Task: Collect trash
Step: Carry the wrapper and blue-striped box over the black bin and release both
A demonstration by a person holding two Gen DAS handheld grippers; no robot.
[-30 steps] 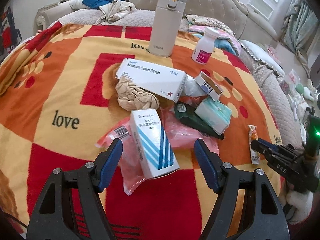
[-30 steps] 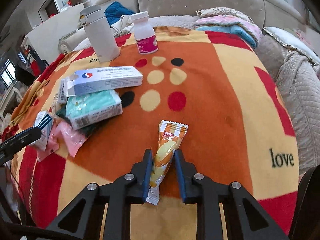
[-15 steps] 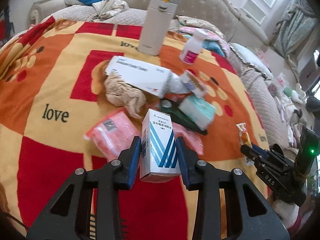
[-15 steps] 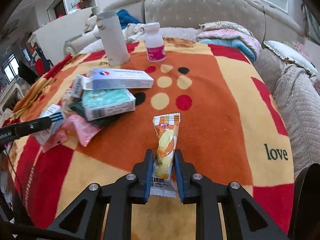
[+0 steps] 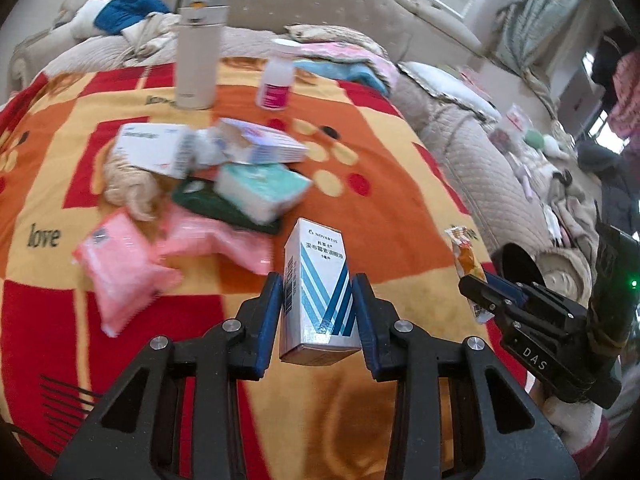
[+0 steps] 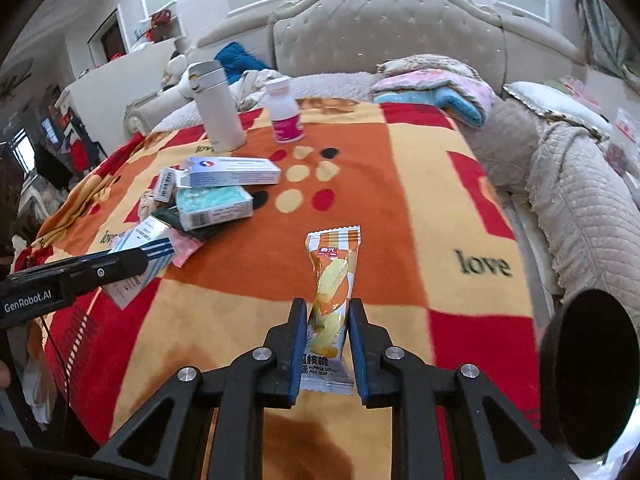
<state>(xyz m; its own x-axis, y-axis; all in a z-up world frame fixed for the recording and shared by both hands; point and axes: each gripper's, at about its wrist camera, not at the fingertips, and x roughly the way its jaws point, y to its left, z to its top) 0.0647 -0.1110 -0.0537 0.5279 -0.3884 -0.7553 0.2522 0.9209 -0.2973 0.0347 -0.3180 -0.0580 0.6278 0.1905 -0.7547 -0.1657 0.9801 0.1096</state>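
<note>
Over the blanket's near edge, the left tool pinches a striped box and the right tool pinches a snack packet, while pink bags, boxes and tissues mid-blanket remain uncollected.

left tool: clamped on a box | right tool: clamped on a wrapper

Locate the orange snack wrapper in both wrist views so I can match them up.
Left wrist: the orange snack wrapper sits at the right edge, pinched by the right gripper.
Right wrist: the wrapper is centre-bottom, between the gripper's fingers.
Shared landmark: the white thermos standing on the far side of the blanket.
</note>
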